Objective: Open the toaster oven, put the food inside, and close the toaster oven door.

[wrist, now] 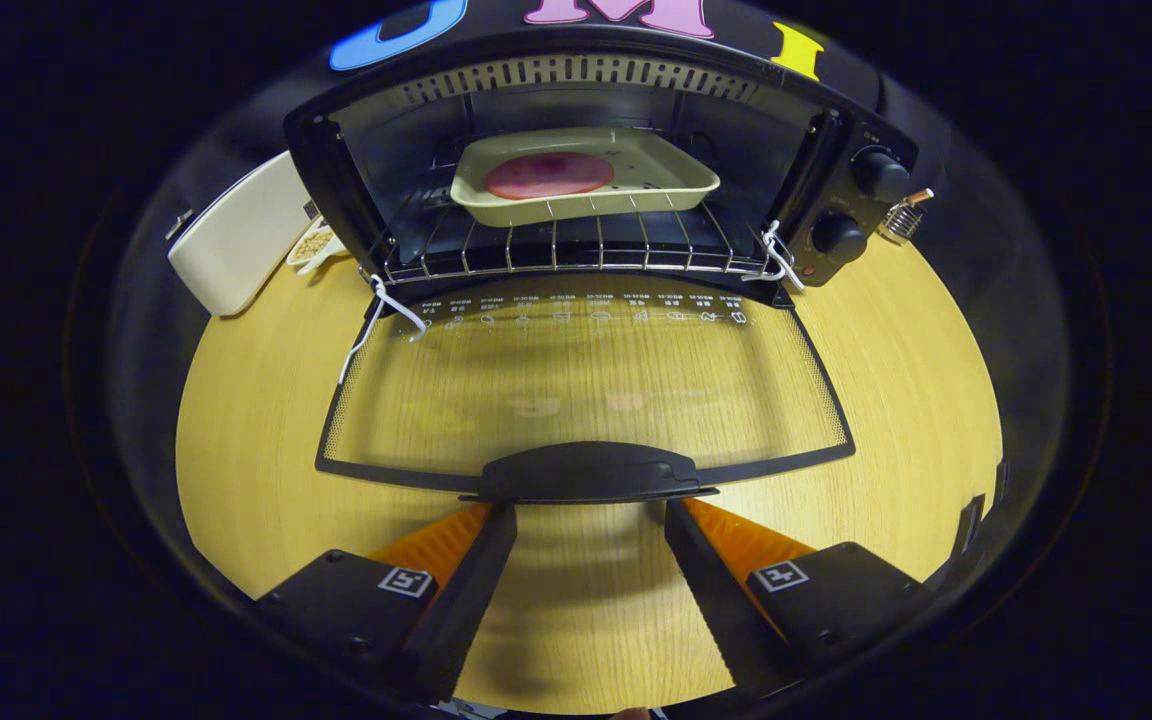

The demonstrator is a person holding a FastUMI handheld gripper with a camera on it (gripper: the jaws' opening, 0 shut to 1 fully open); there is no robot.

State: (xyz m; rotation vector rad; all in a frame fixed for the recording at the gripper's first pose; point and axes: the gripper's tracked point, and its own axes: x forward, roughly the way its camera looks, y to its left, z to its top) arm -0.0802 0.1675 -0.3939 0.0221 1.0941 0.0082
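The gripper [588, 515], fingers spread apart, hovers just behind the handle [586, 470] of the lowered oven door [586, 385]; a tray [584, 178] of food [548, 174] sits inside on the rack [576, 250].

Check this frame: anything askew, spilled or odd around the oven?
Nothing spilled or damaged. The tray with the food sits flat on the rack, turned slightly askew. One oddity: white cords are tied at both front corners of the rack. The door lies fully open, and the tongs are open just short of its handle.
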